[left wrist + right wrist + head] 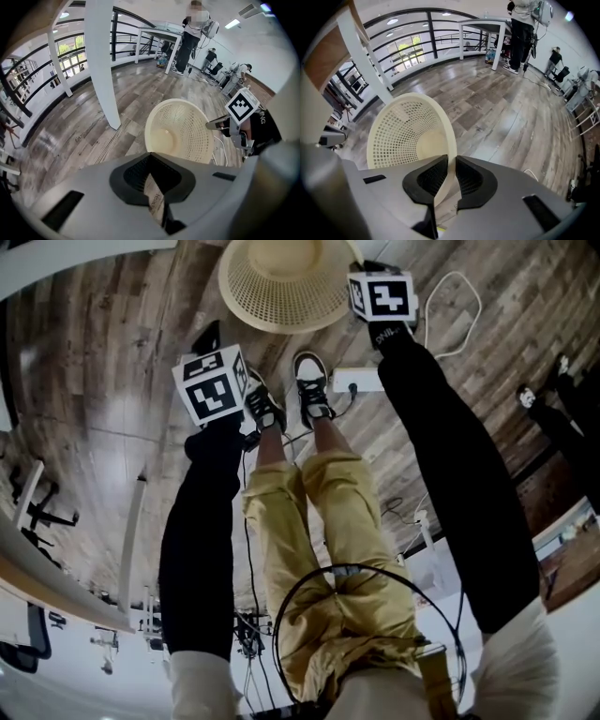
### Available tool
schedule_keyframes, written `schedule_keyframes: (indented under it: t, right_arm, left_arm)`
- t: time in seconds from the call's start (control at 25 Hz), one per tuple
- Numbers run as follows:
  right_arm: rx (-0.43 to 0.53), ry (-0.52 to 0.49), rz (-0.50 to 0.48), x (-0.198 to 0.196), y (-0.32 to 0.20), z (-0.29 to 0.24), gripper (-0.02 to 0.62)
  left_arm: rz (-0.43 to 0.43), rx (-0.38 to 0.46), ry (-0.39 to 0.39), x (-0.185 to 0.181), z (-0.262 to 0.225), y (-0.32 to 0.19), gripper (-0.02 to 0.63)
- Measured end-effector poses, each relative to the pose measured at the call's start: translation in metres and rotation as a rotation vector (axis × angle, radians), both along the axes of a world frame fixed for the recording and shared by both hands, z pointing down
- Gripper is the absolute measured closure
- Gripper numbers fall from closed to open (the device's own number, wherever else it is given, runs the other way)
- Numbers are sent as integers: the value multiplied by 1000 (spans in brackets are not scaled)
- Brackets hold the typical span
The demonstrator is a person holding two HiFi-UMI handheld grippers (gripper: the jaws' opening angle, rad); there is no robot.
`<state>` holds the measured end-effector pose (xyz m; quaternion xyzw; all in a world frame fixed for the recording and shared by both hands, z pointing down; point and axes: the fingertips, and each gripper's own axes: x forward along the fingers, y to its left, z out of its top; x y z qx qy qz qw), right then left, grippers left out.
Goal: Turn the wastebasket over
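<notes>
The wastebasket (286, 282) is a cream plastic mesh tub on the wooden floor ahead of the person's shoes, tipped so its open mouth faces me. My right gripper (373, 270) is at its right rim. In the right gripper view the rim of the wastebasket (410, 131) runs between the jaws of that gripper (449, 171), which is shut on it. My left gripper (211, 341) hangs lower left of the basket, apart from it. Its own view shows the left gripper (152, 174) shut and empty, with the wastebasket (180, 131) ahead and the right gripper's marker cube (242, 105) beside it.
A white power strip (357, 380) with a looping cable (455, 310) lies on the floor just right of the shoes (312, 385). A white pillar (103, 61) stands left of the basket. Farther back a person stands at a table (159, 33). A black railing (412, 28) rings the floor.
</notes>
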<state>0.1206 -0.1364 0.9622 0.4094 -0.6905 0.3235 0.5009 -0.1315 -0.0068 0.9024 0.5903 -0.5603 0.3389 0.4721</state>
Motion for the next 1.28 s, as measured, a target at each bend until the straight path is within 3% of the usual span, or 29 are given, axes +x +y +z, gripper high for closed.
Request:
schedule_keyframes:
  t: [0.4, 0.88, 1.12, 1.28]
  right_arm:
    - [-2, -5, 165, 23, -27, 19, 535]
    - [3, -29, 172, 26, -29, 23, 529]
    - [38, -41, 181, 32, -30, 9, 489]
    - [110, -47, 182, 34, -40, -25, 482]
  left_arm:
    - [-5, 0, 1, 1, 15, -10, 604]
    - [3, 7, -3, -1, 14, -18, 604]
    - [27, 15, -3, 3, 3, -18, 604]
    - [28, 54, -8, 0, -20, -26, 604]
